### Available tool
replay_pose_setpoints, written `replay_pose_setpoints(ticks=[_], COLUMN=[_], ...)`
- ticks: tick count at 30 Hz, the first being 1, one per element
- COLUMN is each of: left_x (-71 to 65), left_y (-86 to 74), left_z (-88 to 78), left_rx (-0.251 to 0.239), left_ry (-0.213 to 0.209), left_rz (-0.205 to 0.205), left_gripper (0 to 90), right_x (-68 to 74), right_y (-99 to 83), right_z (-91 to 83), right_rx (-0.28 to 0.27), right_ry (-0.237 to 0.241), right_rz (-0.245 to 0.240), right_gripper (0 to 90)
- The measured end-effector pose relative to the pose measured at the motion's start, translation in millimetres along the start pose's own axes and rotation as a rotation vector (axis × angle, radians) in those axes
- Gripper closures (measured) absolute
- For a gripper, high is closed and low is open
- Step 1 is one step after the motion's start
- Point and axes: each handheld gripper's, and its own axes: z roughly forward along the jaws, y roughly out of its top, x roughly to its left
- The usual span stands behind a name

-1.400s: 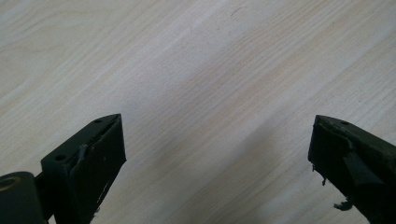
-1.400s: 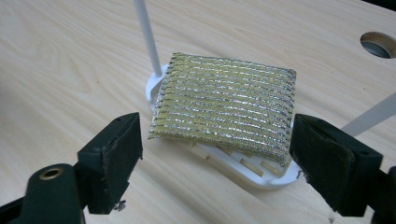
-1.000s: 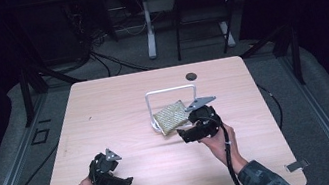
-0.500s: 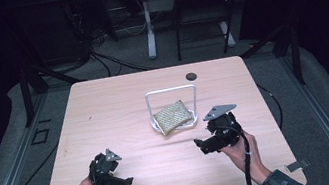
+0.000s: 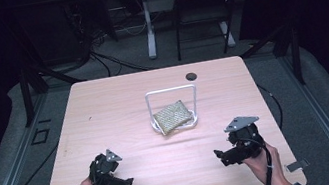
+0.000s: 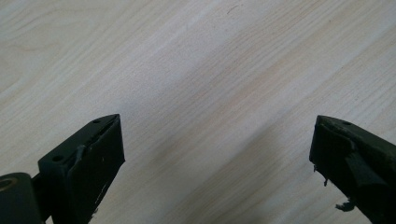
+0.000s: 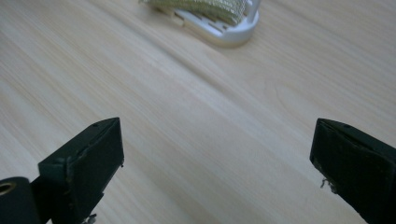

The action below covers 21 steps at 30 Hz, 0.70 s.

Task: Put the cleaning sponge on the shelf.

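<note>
Fingers, right gripper (image 5: 224,156): just opening, spread wide, nothing between.
Fingers, left gripper (image 5: 124,184): spread, empty, low over surface (image 5: 114,106).
Sponge (image 5: 172,116): resting in white rack (image 5: 171,91), mid-surface.
Technique: retreat clear of rack; avoid nudging it.

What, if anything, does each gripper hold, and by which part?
Nothing: the left gripper and right gripper are open over the table.
</note>
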Motion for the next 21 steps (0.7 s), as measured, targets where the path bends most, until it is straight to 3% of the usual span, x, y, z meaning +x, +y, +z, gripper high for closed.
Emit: replay_pose_setpoints(ticks=[9,13,17,21], left_x=[-0.7,-0.8,-0.8,-0.6], left_y=[0.4,0.5,1.2,3.0], left_z=[1.2,0.8,2.7,3.2], left_rx=[0.004,0.003,0.01,0.005], left_ry=[0.001,0.004,0.001,-0.003], left_rz=[0.002,0.002,0.009,0.014], left_gripper=[3.0,3.0,3.0,2.9], right_x=[-12.0,-12.4,-12.2,-8.8], right_y=[-38.6,-52.4,-62.5,-64.4], right_z=[-5.2,-7.3,-0.8,3.4], right_rx=[0.05,0.054,0.091,0.111], right_ry=[-0.028,-0.071,-0.072,-0.082], right_rz=[0.049,0.036,0.037,0.002], right_gripper=[0.8,3.6,3.4,3.4])
